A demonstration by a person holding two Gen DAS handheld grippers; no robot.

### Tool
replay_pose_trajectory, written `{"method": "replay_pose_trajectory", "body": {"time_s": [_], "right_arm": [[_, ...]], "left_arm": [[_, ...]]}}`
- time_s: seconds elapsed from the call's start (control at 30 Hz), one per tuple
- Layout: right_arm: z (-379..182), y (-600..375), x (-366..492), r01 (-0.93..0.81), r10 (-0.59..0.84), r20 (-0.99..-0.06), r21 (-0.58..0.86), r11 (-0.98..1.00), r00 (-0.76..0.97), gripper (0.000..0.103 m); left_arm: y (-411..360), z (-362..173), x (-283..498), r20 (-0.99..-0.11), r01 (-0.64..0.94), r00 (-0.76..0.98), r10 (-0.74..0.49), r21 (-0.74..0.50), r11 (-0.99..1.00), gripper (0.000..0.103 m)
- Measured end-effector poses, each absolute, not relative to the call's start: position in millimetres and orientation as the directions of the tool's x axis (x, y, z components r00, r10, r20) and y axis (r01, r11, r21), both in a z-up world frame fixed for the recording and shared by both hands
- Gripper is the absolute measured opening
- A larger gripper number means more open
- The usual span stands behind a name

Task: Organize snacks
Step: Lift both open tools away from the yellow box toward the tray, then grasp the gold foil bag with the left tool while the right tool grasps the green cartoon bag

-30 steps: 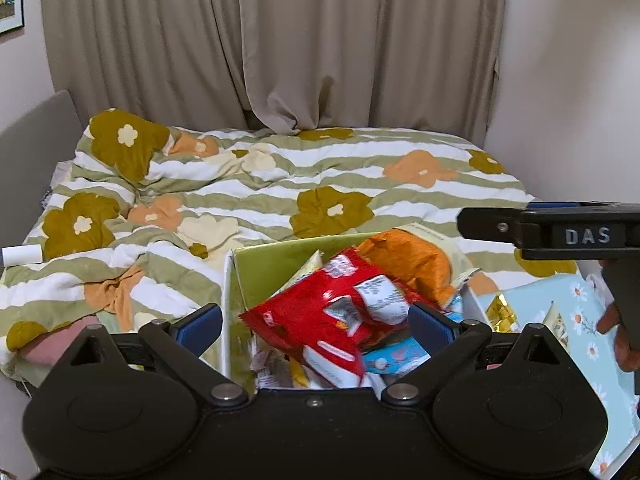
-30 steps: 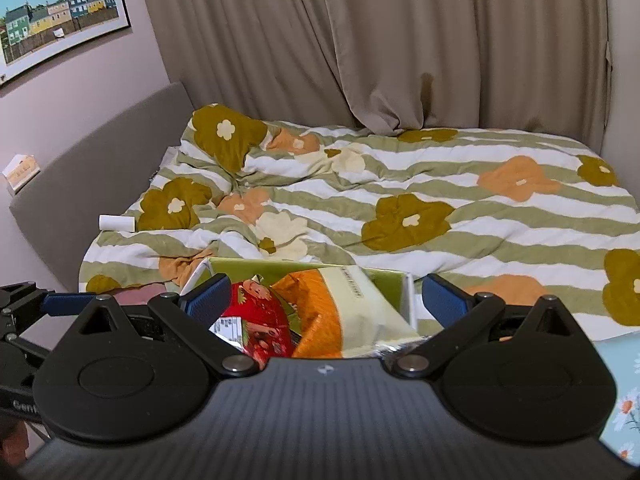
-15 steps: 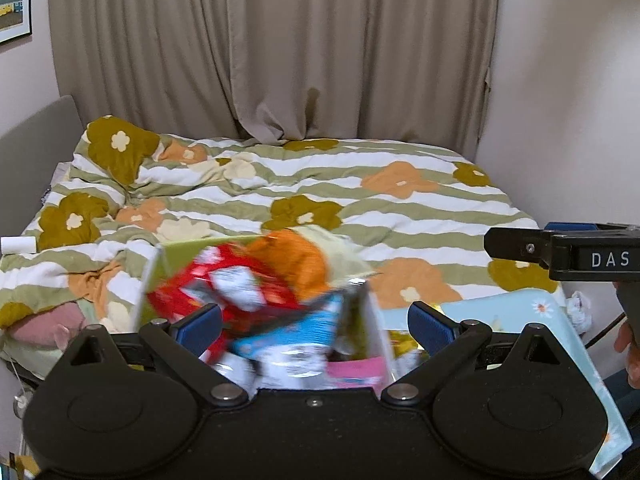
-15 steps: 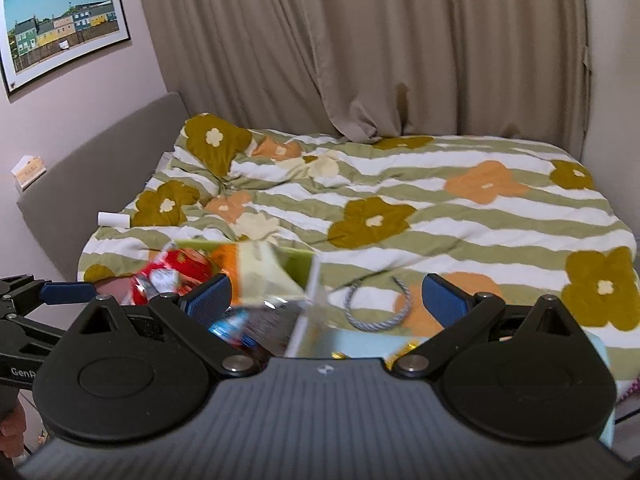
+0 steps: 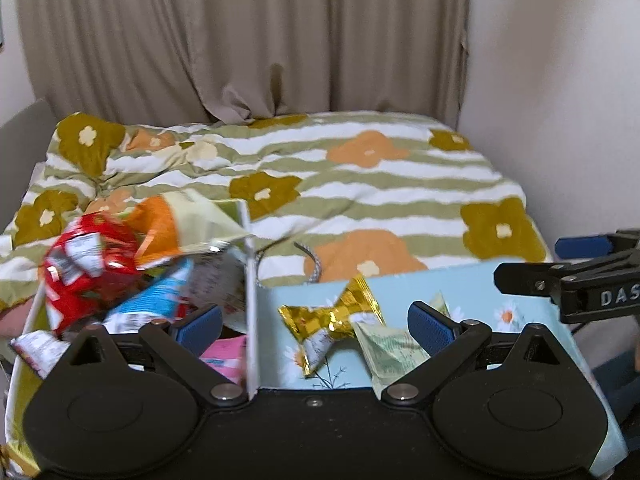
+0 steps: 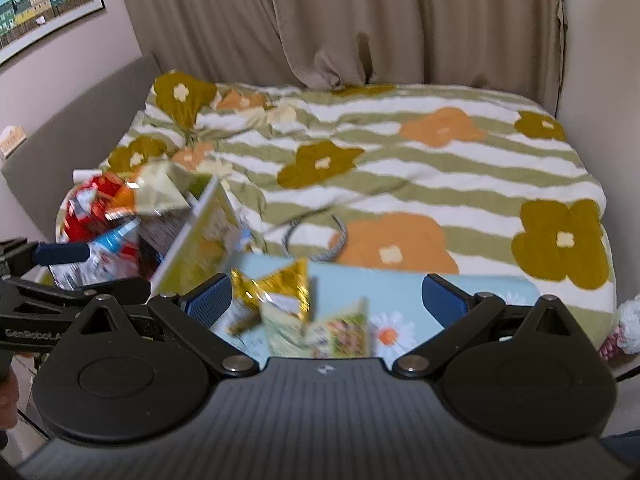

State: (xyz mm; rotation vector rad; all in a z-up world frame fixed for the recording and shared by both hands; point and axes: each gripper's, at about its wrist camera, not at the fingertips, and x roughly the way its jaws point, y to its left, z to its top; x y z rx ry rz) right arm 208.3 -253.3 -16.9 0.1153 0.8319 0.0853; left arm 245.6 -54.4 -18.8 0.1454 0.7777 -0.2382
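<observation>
Both grippers spread wide, holding nothing. Left gripper (image 5: 314, 322) hangs over the seam between the green box (image 5: 250, 280) and the light-blue daisy tray (image 5: 472, 280). Right gripper (image 6: 326, 294) is over the tray's near end.

Green box sits at 9 o'clock in the left wrist view, overfull: red bag (image 5: 86, 264) on top, orange-and-cream bag (image 5: 176, 224) behind it at 12, blue packet (image 5: 156, 300) lower, pink pack (image 5: 224, 354) at the bottom by the box wall.

On the tray: gold foil packet (image 5: 332, 320), with a pale green sachet (image 5: 386, 346) just beside it at 4 o'clock, probably touching; blur makes that unclear.

Grey cord (image 6: 316, 236) loops on the flowered duvet (image 6: 440, 168) at 12 o'clock beyond the tray.
</observation>
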Motion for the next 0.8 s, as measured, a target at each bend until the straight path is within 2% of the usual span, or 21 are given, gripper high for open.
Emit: {"method": "replay_pose_trajectory", "body": {"time_s": [0.23, 0.43, 0.57, 0.8], "right_arm": [[-50, -279, 211, -0.024, 0.15, -0.779, 0.171, 0.985, 0.609, 0.103], [-78, -284, 218, -0.035, 0.185, -0.802, 0.201, 0.979, 0.568, 0.103], [-98, -276, 221, -0.093, 0.208, -0.817, 0.187, 0.978, 0.539, 0.103], [-133, -269, 231, -0.151, 0.269, -0.833, 0.224, 0.963, 0.483, 0.103]], "left_arm": [[-89, -55, 264, -0.733, 0.405, 0.674, -0.091, 0.263, 0.876, 0.101], [-113, -90, 286, -0.746, 0.571, 0.664, -0.036, 0.476, 0.669, 0.1], [-119, -113, 308, -0.805, 0.683, 0.593, -0.035, 0.479, 0.551, 0.093], [-128, -142, 337, -0.867, 0.802, 0.498, -0.028, 0.448, 0.395, 0.092]]}}
